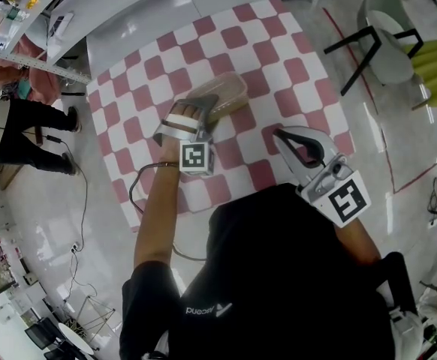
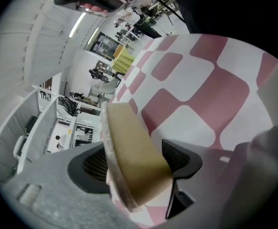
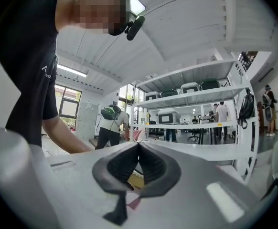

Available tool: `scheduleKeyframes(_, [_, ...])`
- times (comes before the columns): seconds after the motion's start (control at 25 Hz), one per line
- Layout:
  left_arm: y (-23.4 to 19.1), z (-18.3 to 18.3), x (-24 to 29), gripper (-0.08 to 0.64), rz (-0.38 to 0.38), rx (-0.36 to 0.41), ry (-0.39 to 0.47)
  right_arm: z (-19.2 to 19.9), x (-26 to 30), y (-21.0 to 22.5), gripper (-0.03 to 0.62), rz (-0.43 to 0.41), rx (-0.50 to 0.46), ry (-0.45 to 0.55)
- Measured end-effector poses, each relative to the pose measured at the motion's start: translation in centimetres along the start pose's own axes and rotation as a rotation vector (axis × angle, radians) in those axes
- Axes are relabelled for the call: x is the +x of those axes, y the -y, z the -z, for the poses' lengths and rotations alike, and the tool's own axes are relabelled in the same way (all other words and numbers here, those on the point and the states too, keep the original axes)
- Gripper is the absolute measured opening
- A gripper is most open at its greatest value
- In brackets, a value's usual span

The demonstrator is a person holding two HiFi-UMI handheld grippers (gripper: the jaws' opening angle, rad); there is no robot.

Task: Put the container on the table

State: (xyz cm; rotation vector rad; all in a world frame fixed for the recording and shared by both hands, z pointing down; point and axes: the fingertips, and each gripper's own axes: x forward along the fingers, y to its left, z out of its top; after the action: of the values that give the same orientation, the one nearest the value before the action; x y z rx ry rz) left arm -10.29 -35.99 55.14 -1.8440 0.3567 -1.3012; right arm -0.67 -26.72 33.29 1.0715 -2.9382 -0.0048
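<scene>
The container [image 1: 230,92], a clear plastic box with a tan filling, lies on the pink-and-white checked tablecloth [image 1: 278,51]. My left gripper [image 1: 207,105] reaches over its near end. In the left gripper view the container [image 2: 132,147] sits between the two dark pads [image 2: 93,168], which stand apart and do not clamp it; the cloth [image 2: 201,89] lies right beneath. My right gripper [image 1: 278,135] hovers above the cloth's near right part, well clear of the container, pointing level. Its jaws [image 3: 139,144] meet at the tip with nothing in them.
A white chair with black legs [image 1: 387,40] and a yellow-green seat [image 1: 436,70] stand on the floor at far right. A person [image 1: 23,118] stands at left. A cable [image 1: 140,186] hangs off the table's near left edge. Shelving [image 3: 196,94] and people fill the right gripper view.
</scene>
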Motion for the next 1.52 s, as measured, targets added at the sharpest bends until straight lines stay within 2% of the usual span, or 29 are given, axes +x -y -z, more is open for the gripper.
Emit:
scheduleKeyframes(0.24, [1.2,-1.5,-0.6,0.416,0.080,-0.062,0.117,0.4,-0.2,-0.3,0.003,-0.001,0.003,-0.015])
scheduleKeyframes(0.44, [1.8,-2.7,-1.9,0.467,0.128,-0.100,0.189,0.3,-0.3,-0.7,0.003,-0.006,0.003,-0.017])
scheduleKeyframes(0.56, [1.8,-3.3,-2.6,0.479,0.127,-0.136,0.215,0.4,-0.4,-0.9,0.003,-0.010,0.004,-0.016])
scheduleKeyframes(0.64, [1.0,-3.6,-3.3,0.479,0.090,-0.170,0.226,0.4,-0.4,-1.2,0.003,-0.016,-0.001,-0.012])
scheduleKeyframes(0.76, [-1.2,-4.5,-5.4,0.477,-0.019,-0.260,0.262,0.3,-0.4,-1.5,0.003,-0.020,0.001,-0.010])
scheduleKeyframes(0.96, [-6.6,-7.5,-10.7,0.466,-0.222,-0.490,0.384,0.0,-0.3,-1.8,0.003,-0.028,0.010,0.011])
scheduleKeyframes(1.04, [-8.5,-8.6,-13.1,0.413,-0.306,-0.583,0.449,-0.4,-0.4,-1.9,0.003,-0.033,0.014,0.027])
scheduleKeyframes(1.08, [-9.4,-9.0,-14.3,0.350,-0.356,-0.625,0.475,-0.6,-0.4,-2.0,0.003,-0.036,0.016,0.036])
scheduleKeyframes(1.16, [-11.0,-9.4,-16.7,0.172,-0.447,-0.702,0.511,-1.0,-0.4,-2.2,0.003,-0.043,0.020,0.050])
scheduleKeyframes(1.24, [-12.0,-9.9,-18.6,0.079,-0.490,-0.757,0.540,-1.2,-0.6,-2.4,0.003,-0.052,0.021,0.060])
scheduleKeyframes(1.36, [-12.4,-10.6,-20.2,0.016,-0.502,-0.841,0.585,-1.5,-0.7,-2.7,0.003,-0.062,0.023,0.079])
scheduleKeyframes(1.52, [-12.2,-10.9,-21.3,0.011,-0.501,-1.025,0.638,-1.9,-0.8,-2.9,0.003,-0.077,0.034,0.106])
